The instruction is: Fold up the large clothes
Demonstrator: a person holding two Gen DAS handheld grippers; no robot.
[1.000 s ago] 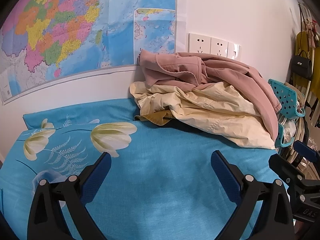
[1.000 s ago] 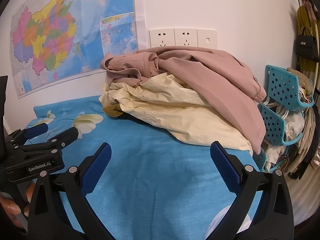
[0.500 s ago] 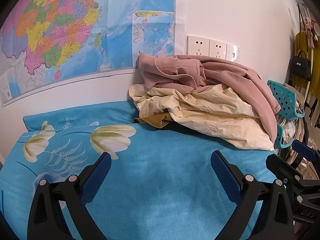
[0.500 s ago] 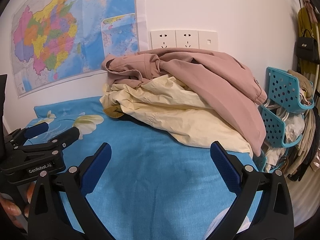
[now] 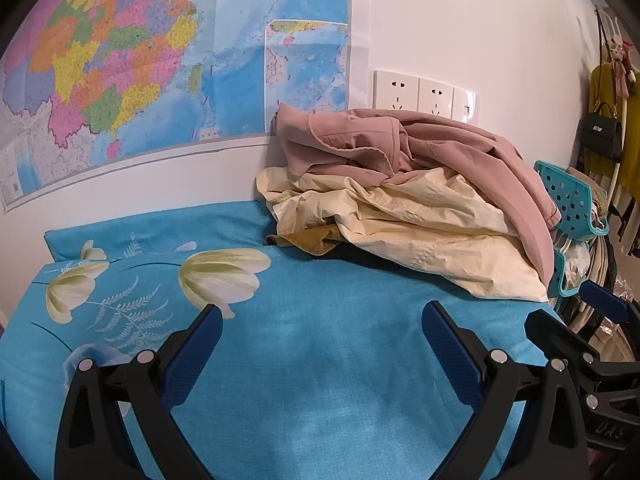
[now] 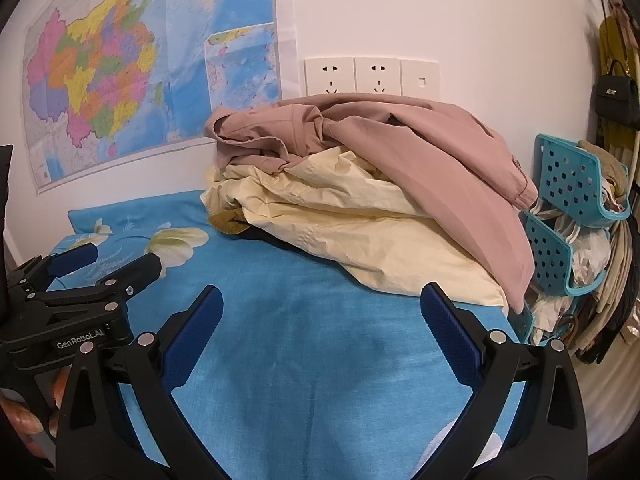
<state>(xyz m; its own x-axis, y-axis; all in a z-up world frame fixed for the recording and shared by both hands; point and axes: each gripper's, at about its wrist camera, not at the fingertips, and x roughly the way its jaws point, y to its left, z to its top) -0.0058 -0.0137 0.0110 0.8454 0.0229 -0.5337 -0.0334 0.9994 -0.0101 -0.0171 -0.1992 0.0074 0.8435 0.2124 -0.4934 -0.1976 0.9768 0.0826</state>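
A heap of clothes lies at the far right of the bed against the wall. A pink jacket (image 5: 452,148) (image 6: 436,148) lies on top of a pale yellow garment (image 5: 420,224) (image 6: 360,220), with an olive-brown piece (image 5: 308,240) (image 6: 228,222) peeking out beneath. My left gripper (image 5: 320,332) is open and empty above the blue sheet, short of the heap. My right gripper (image 6: 320,316) is open and empty too, beside it. The left gripper also shows at the left of the right wrist view (image 6: 120,258).
The bed has a blue flowered sheet (image 5: 312,360) (image 6: 304,360). A map (image 5: 160,60) and sockets (image 5: 424,94) are on the wall behind. Teal plastic racks (image 6: 576,184) with clothes and hangers stand off the bed's right edge. A black handbag (image 5: 602,136) hangs there.
Both grippers have drifted slightly, so the heap sits a little lower in both views. Both stay open and empty.
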